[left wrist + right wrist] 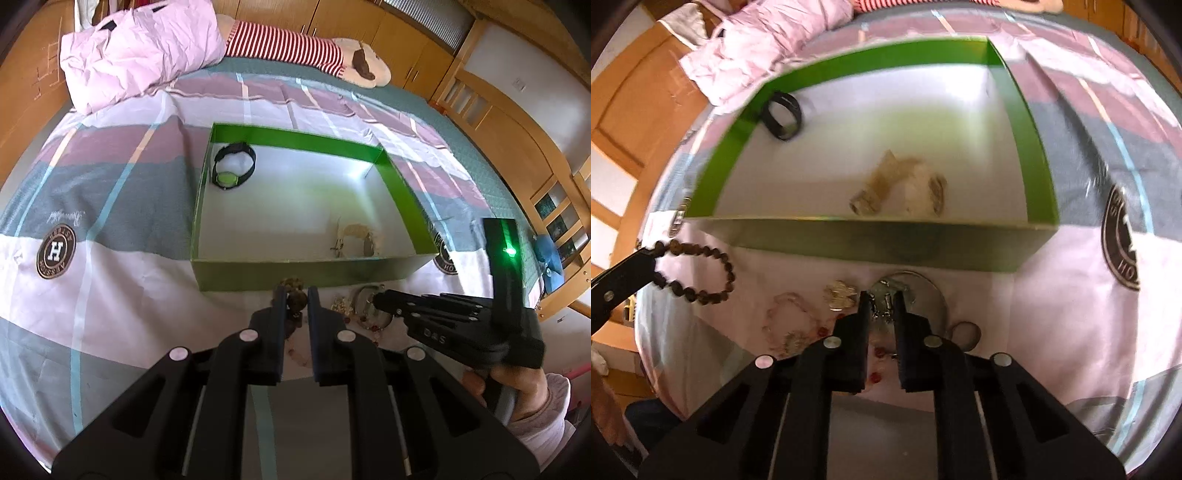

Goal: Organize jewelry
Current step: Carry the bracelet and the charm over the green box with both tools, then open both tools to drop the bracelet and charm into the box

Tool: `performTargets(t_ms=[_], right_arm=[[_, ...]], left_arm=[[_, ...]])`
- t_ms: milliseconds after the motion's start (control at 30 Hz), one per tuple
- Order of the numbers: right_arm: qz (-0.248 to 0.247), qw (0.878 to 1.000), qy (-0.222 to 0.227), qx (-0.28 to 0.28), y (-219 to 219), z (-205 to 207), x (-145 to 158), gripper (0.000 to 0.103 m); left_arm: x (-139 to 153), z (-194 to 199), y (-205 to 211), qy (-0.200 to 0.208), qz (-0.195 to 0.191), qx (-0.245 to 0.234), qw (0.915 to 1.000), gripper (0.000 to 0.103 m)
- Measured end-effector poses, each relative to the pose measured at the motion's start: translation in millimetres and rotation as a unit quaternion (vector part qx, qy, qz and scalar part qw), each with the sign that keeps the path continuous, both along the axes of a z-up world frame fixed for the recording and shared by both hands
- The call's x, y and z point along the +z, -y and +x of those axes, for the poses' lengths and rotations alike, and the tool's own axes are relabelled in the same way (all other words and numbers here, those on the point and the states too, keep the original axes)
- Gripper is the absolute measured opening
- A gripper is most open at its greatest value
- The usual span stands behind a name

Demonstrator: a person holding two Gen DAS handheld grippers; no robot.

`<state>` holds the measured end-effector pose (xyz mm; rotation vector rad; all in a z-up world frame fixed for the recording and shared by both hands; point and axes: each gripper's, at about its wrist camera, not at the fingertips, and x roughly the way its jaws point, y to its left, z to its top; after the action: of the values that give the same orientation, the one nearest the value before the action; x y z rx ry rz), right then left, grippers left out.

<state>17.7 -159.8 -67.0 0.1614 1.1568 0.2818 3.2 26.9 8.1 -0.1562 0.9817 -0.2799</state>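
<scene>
**Both tongs down among the jewelry**

The left gripper pinches a dark bead bracelet at six o'clock of the green box. The right gripper stands narrow over a silver chain (grip unclear). A black watch lies inside.

The right wrist view is smeared by motion: the pale bracelet inside the green box reads only as a beige blur, its make indistinguishable. Between the right gripper's fingertips, small silver links overlap a round metal piece; whether the pads press them cannot be told. In the left wrist view, the left gripper covers most of the brown bead bracelet. The person's hand is cut off by the frame's edge.
</scene>
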Motion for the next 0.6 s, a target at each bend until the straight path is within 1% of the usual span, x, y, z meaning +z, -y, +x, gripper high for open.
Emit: performTargets(t_ms=[200,333,467,500,600], right_arm=[[0.034,0.999,0.033,0.003,3.1,-6.8,26.3,0.012],[0.069,0.994,0.081,-0.007,11.7,-7.7,50.4,0.012],[0.100,0.986,0.128,-0.031,23.7,-6.5,70.0,0.012],[0.101,0.985,0.135,-0.036,24.9,-3.8,71.7,0.012],[0.103,0.985,0.130,-0.039,19.8,7.5,68.4,0.012]], left_arm=[[12.9,-0.2,-2.2,0.027,-0.004,0.008,0.9996,0.011],[26.4,1.9,-5.6,0.056,-0.011,0.017,0.9982,0.011],[38.6,8.6,-10.0,0.082,-0.027,0.029,0.9959,0.011],[39.4,11.2,-10.4,0.082,-0.027,0.032,0.9957,0.011],[36.0,22.7,-9.8,0.073,-0.027,0.040,0.9962,0.011]])
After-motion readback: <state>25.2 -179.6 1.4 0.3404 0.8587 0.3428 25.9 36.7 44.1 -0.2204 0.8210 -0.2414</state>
